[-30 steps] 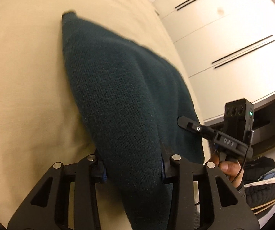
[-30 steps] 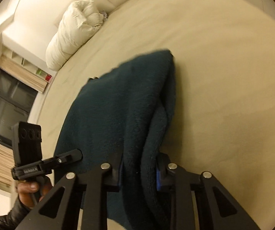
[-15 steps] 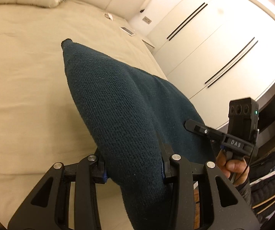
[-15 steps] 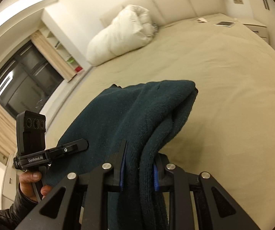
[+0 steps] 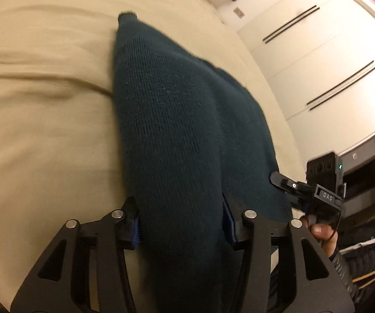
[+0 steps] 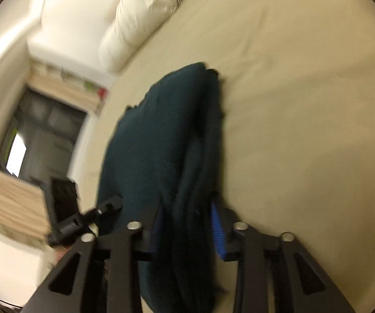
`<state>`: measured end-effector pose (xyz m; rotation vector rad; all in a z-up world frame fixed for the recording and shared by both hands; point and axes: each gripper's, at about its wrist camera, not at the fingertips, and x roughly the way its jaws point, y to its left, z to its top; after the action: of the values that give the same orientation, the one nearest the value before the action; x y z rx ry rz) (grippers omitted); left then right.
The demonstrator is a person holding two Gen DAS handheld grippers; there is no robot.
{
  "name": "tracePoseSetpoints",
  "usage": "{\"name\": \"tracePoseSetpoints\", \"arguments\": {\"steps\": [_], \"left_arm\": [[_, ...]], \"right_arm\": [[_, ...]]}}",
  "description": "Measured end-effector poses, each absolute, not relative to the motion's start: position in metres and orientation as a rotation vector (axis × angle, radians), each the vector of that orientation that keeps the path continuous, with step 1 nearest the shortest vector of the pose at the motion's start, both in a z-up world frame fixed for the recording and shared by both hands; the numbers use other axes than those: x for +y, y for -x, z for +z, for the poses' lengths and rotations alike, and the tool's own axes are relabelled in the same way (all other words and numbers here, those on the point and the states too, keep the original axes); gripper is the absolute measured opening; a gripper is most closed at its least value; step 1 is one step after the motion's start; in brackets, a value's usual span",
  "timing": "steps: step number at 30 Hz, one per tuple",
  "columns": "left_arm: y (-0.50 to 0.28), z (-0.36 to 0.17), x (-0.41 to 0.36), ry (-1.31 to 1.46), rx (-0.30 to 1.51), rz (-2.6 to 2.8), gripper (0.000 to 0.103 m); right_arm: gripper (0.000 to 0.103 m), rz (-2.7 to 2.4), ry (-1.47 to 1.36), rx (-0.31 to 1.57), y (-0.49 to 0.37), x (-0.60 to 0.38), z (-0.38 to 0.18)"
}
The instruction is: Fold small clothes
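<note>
A dark teal knitted garment [image 5: 177, 120] stretches from both grippers out over the beige bed [image 5: 36, 109]. My left gripper [image 5: 180, 224] is shut on one bunched end of it. My right gripper [image 6: 187, 224] holds the other end [image 6: 161, 140], with a small gap showing beside the right blue pad [image 6: 217, 232]. Each gripper shows in the other's view: the right one in the left wrist view [image 5: 317, 190], the left one in the right wrist view [image 6: 83, 221]. The garment's far folded end rests on the bed.
A white pillow [image 6: 135, 26] lies at the head of the bed. White wardrobe doors [image 5: 317, 60] stand to the right. A dark window with blinds [image 6: 38, 135] is on the left. Dark clothing [image 5: 364, 258] lies beyond the bed edge.
Both grippers have tilted down toward the bed with the garment. The right gripper's jaws have spread a little, showing the right blue pad clear of the cloth.
</note>
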<state>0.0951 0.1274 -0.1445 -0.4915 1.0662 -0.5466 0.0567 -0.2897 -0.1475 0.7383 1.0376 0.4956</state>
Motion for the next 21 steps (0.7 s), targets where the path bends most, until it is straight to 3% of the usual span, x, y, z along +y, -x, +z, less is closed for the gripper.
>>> {"name": "tracePoseSetpoints", "arguments": {"steps": [1,4,10,12,20,21], "left_arm": [[-0.091,-0.138,0.128,0.481,1.058,-0.527,0.048],[-0.089,-0.111,0.124,0.428,1.012,-0.47,0.048],[-0.066,-0.044,0.099,0.202,0.844,-0.343,0.049],[-0.065,-0.035,0.082,0.145,0.829,-0.339,0.056],[-0.062,-0.089,0.042,0.006,0.956,-0.268,0.058],[-0.062,-0.093,0.041,-0.003,0.953,-0.268,0.058]], "right_arm": [[0.045,0.487,-0.759,1.022,-0.052,-0.296,-0.146],[0.05,0.427,-0.723,0.996,-0.045,-0.309,-0.127],[0.05,0.456,-0.722,0.873,-0.043,-0.31,-0.08],[0.05,0.514,-0.701,0.868,-0.051,-0.288,-0.07],[0.049,0.604,-0.686,0.99,-0.095,-0.24,-0.1],[0.043,0.574,-0.678,1.018,-0.101,-0.24,-0.112]]}}
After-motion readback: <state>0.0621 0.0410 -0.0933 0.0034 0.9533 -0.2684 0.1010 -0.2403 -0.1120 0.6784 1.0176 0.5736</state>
